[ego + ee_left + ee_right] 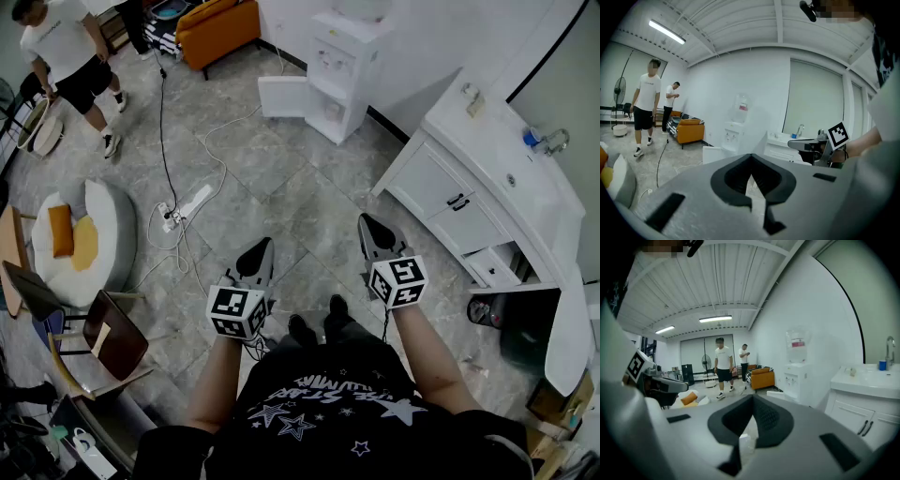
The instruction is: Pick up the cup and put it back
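Observation:
A small blue cup (531, 138) stands next to the faucet (555, 141) on the white sink counter (487, 131) at the right. It also shows far off in the right gripper view as the cup (881, 365), and tiny in the left gripper view as the cup (793, 135). My left gripper (263, 245) and right gripper (367, 222) hang side by side over the tiled floor, well short of the counter. Both have their jaws shut with nothing between them: left gripper (751, 157), right gripper (752, 400). Each one shows in the other's view.
A white water dispenser (342, 70) stands against the far wall. The counter's cabinet has an open drawer (502, 267). A cable and power strip (187, 206) lie on the floor at the left, near a round cushion seat (84, 239) and a chair (103, 337). A person (66, 56) walks at the far left by an orange sofa (217, 28).

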The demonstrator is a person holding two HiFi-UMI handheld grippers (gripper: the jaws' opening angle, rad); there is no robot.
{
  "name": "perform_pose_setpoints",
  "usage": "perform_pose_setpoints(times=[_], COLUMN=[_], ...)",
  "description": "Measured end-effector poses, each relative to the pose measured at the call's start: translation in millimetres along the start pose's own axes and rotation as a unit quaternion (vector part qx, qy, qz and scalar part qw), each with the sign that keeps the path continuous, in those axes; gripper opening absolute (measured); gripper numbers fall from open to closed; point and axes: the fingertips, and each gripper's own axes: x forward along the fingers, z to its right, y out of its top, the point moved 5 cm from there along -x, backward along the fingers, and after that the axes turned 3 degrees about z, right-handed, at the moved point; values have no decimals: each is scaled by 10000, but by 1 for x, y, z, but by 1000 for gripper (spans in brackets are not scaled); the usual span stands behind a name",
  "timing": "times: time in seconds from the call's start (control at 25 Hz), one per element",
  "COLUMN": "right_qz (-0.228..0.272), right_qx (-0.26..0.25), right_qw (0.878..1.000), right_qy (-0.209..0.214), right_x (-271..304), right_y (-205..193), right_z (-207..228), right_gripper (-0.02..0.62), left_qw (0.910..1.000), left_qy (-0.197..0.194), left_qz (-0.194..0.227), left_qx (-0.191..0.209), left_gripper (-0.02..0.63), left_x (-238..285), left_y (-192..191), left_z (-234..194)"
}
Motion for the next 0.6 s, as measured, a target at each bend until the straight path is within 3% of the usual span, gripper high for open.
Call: perform_pose_setpoints(times=[0.6], right_qz=[43], right_qx=[279], right_qw=[9988], right_qy=[-410], right_x=[5], right_y=[-14], right_z=[-4], right_gripper=[6], left_qw=[9998], left_qy=[-183], left_qz=[-106], left_qx=[26], left_gripper=[9], left_x=[-11], left_y=[-18], left_z=[-12])
